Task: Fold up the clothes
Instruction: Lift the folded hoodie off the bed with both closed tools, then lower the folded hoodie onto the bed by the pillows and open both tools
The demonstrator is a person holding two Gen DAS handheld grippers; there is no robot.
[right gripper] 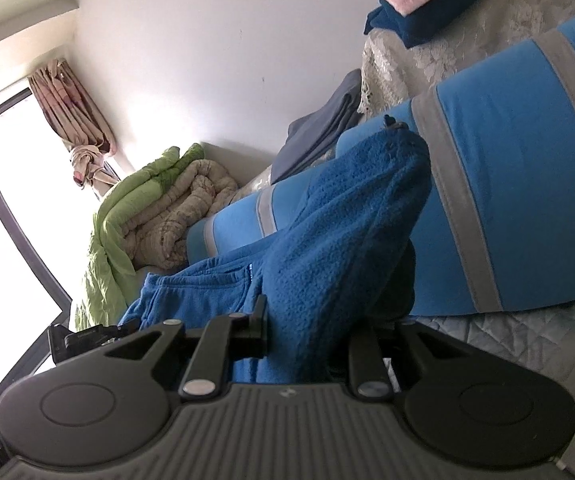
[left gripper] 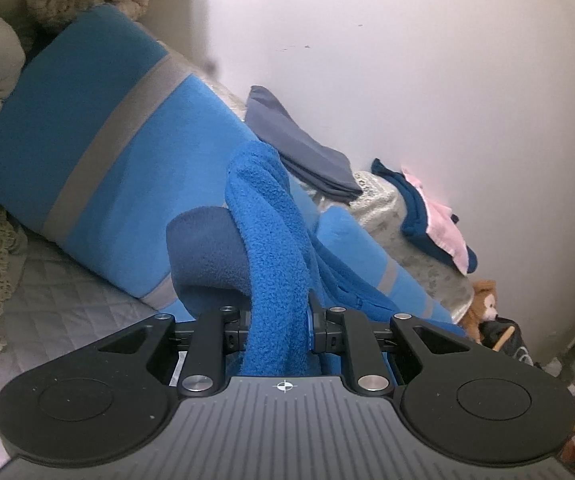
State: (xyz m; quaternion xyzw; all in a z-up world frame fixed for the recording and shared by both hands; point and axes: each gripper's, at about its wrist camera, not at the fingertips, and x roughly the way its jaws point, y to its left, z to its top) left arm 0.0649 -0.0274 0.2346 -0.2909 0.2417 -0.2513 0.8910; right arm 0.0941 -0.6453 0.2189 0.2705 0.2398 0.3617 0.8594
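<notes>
Both pinching the blue fleece garment (left gripper: 271,240): left gripper (left gripper: 279,328) and right gripper (right gripper: 307,320), cloth rising forward between the jaws.

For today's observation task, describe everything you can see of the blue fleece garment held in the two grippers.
The blue fleece garment is bright blue with a nubbly, pilled pile that looks soft and thick. It is bunched and lifted, not yet folded. The left gripper is shut on a rolled band of it; the right gripper clamps another thick bunch. A stitched seam or zip edge runs along the part that hangs between them. A darker blue part shows at one side. Behind it lie blue cushions with grey stripes.
</notes>
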